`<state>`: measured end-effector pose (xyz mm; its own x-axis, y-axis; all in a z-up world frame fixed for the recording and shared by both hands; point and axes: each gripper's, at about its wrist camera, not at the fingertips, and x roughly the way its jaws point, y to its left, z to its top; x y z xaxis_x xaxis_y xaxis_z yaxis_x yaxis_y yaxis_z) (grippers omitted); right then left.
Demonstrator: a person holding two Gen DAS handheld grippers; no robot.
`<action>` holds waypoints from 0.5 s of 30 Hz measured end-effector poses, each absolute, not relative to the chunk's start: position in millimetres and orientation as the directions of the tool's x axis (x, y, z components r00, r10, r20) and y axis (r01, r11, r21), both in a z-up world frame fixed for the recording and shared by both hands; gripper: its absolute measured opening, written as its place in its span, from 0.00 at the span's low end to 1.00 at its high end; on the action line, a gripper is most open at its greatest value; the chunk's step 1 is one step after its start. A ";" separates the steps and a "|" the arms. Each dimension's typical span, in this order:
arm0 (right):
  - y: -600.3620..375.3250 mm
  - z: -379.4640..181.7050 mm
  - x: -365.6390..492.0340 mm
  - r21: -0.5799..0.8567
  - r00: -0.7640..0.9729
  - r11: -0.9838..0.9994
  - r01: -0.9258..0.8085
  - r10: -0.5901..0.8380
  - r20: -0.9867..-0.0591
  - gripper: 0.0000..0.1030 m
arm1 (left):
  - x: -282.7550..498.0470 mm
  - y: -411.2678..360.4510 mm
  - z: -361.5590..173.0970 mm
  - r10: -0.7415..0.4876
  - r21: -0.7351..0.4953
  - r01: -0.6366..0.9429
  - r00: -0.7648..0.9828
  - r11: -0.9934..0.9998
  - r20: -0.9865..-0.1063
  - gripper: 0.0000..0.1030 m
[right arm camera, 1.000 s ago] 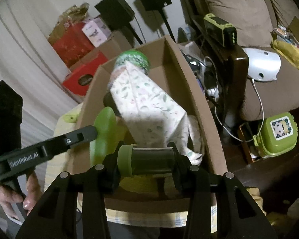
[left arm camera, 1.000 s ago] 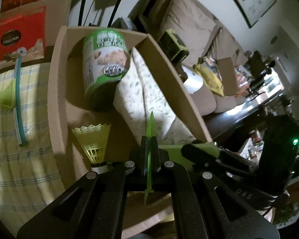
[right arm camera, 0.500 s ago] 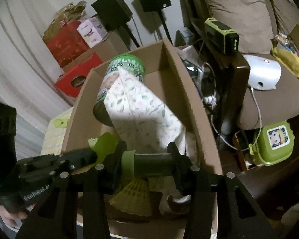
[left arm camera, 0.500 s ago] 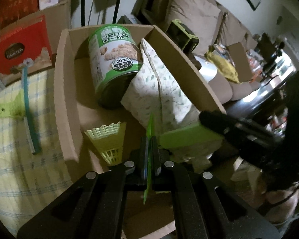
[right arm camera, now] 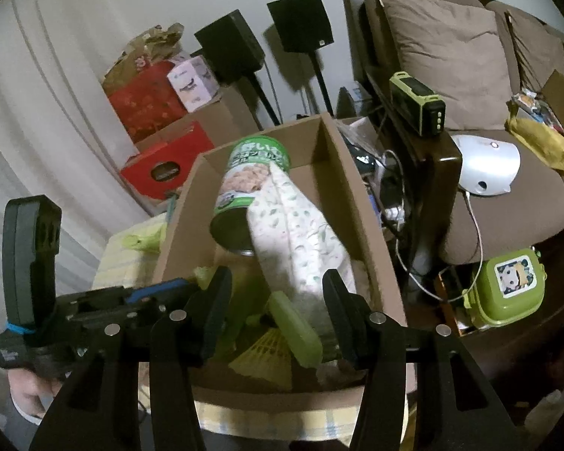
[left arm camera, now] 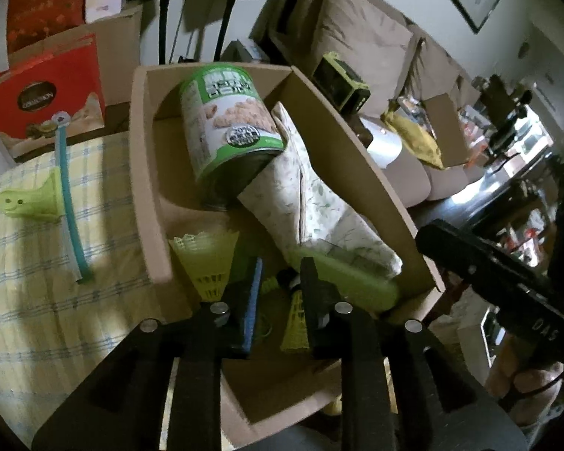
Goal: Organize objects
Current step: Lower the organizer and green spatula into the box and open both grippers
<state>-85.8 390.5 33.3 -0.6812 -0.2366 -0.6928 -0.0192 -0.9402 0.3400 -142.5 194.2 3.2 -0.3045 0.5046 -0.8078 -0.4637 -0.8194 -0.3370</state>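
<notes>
A cardboard box (left arm camera: 143,173) holds a green-labelled can (left arm camera: 225,120) leaning on a floral cloth pouch (left arm camera: 312,203), and yellow shuttlecocks (left arm camera: 206,259) lie near its front. A flat green piece (left arm camera: 349,282) lies loose in the box by the pouch. My left gripper (left arm camera: 282,274) hovers over the box's front, jaws opening with nothing between them. My right gripper (right arm camera: 276,282) hangs above the same box (right arm camera: 361,206), jaws opening. The green piece (right arm camera: 297,327) and a shuttlecock (right arm camera: 267,353) lie below it, untouched. The can (right arm camera: 252,176) and pouch (right arm camera: 297,236) lie beyond.
The box stands on a yellow checked cloth (left arm camera: 56,300), where a teal tube (left arm camera: 69,203) and a green funnel-shaped item (left arm camera: 30,203) lie to its left. A red carton (left arm camera: 49,90) stands behind. A brown sofa (right arm camera: 451,37), cables and a green lunch box (right arm camera: 507,285) are on the right.
The left gripper let go of the flat green piece, which now lies in the box. The right gripper let go of its green-capped dark cylinder. Both grippers rose a little.
</notes>
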 end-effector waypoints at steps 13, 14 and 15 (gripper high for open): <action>356.6 33.4 -73.9 0.290 -0.693 -0.957 0.014 -0.218 -0.687 0.63 | -126.2 133.6 27.4 0.463 -0.287 -0.409 -0.438 -0.866 -0.770 0.67; 354.0 33.7 -73.3 0.285 -0.696 -0.958 0.016 -0.216 -0.685 0.66 | -125.2 128.0 28.5 0.451 -0.274 -0.404 -0.451 -0.873 -0.770 0.67; 351.3 34.3 -72.5 0.279 -0.697 -0.960 0.018 -0.212 -0.685 0.71 | -124.7 123.2 29.2 0.438 -0.261 -0.399 -0.462 -0.879 -0.771 0.68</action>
<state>-72.5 351.3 34.3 -0.6974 -0.2122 -0.6845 0.0184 -0.9601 0.2789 -124.7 123.2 29.2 -0.4622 0.4381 -0.7710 -0.3986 -0.8793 -0.2607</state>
